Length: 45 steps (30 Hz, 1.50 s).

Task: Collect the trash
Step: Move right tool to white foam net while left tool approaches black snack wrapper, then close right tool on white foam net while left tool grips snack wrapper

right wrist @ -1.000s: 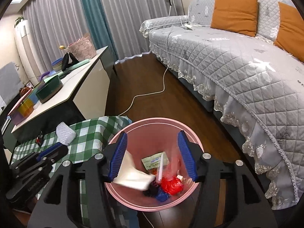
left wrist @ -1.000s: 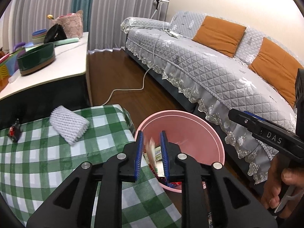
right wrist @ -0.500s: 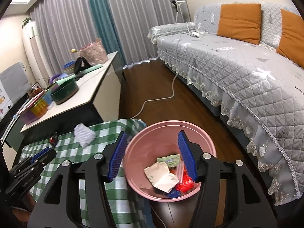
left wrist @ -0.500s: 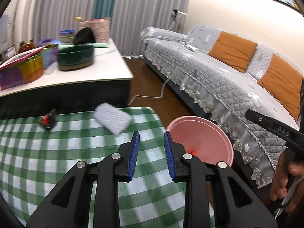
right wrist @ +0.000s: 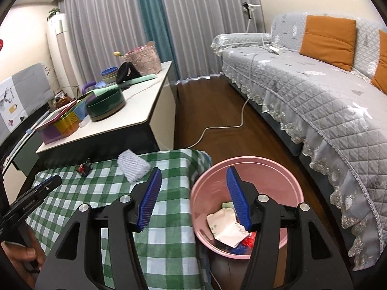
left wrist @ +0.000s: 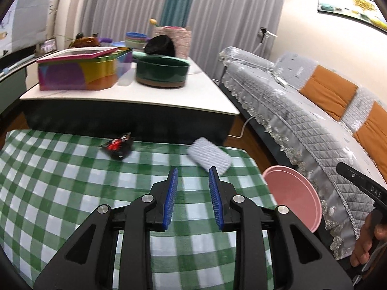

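Note:
A pink bin [right wrist: 246, 193] stands on the floor at the right edge of the green checked table [left wrist: 72, 193]; paper and red and blue scraps [right wrist: 227, 224] lie inside it. A white foam net sleeve [left wrist: 209, 158] and a black-and-red wrapper [left wrist: 118, 145] lie near the table's far edge. My left gripper [left wrist: 193, 188] hangs over the cloth short of the sleeve, open, with nothing between its blue pads. My right gripper [right wrist: 193, 193] is open and empty, straddling the table's edge and the bin's rim. The bin's rim [left wrist: 292, 200] also shows in the left wrist view.
Behind the checked table runs a white counter [left wrist: 125, 94] with a colourful tin [left wrist: 82, 70], a dark green pot [left wrist: 162, 72] and bowls. A grey quilted sofa [right wrist: 314, 91] with orange cushions fills the right. A white cable [right wrist: 222, 128] trails over the wooden floor.
My left gripper swung from above the bin back over the table and its jaws widened after dropping a scrap. My right gripper let white paper fall into the bin and shifted toward the table.

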Tool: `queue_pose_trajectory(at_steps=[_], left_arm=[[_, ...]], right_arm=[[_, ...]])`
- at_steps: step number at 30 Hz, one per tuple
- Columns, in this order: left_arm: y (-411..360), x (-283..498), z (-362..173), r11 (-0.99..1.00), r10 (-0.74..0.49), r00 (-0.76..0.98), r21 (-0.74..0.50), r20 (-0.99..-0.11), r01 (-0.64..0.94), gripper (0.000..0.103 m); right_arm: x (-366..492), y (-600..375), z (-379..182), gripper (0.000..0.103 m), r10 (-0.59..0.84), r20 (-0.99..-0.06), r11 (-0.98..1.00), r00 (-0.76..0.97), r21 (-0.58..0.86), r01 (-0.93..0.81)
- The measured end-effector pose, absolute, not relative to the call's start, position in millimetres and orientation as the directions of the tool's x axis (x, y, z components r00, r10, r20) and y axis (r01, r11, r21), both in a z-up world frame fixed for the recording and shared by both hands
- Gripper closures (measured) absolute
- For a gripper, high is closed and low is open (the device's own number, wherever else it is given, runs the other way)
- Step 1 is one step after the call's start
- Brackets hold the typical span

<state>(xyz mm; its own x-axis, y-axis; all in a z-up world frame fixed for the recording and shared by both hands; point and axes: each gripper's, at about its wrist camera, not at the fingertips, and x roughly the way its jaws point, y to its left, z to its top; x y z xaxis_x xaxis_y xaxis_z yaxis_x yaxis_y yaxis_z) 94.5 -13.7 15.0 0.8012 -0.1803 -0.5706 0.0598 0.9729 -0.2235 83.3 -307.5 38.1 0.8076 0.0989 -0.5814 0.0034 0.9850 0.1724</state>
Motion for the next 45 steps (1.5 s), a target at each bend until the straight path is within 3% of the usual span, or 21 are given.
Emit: queue_pose_trajectory(at_steps=[41, 45], left_arm=[[81, 189, -59, 0.947, -0.044, 0.739, -0.263, -0.673, -0.184, 0.076], [84, 203, -63, 0.938, -0.057, 0.740, -0.290, -0.671, -0.190, 0.070]], right_arm=[[194, -189, -43, 0.047, 0.292, -0.658, 0.953, 0.694, 0.260, -0.155], [206, -182, -53, 0.047, 0.293, -0.675, 0.953, 0.677, 0.260, -0.153]])
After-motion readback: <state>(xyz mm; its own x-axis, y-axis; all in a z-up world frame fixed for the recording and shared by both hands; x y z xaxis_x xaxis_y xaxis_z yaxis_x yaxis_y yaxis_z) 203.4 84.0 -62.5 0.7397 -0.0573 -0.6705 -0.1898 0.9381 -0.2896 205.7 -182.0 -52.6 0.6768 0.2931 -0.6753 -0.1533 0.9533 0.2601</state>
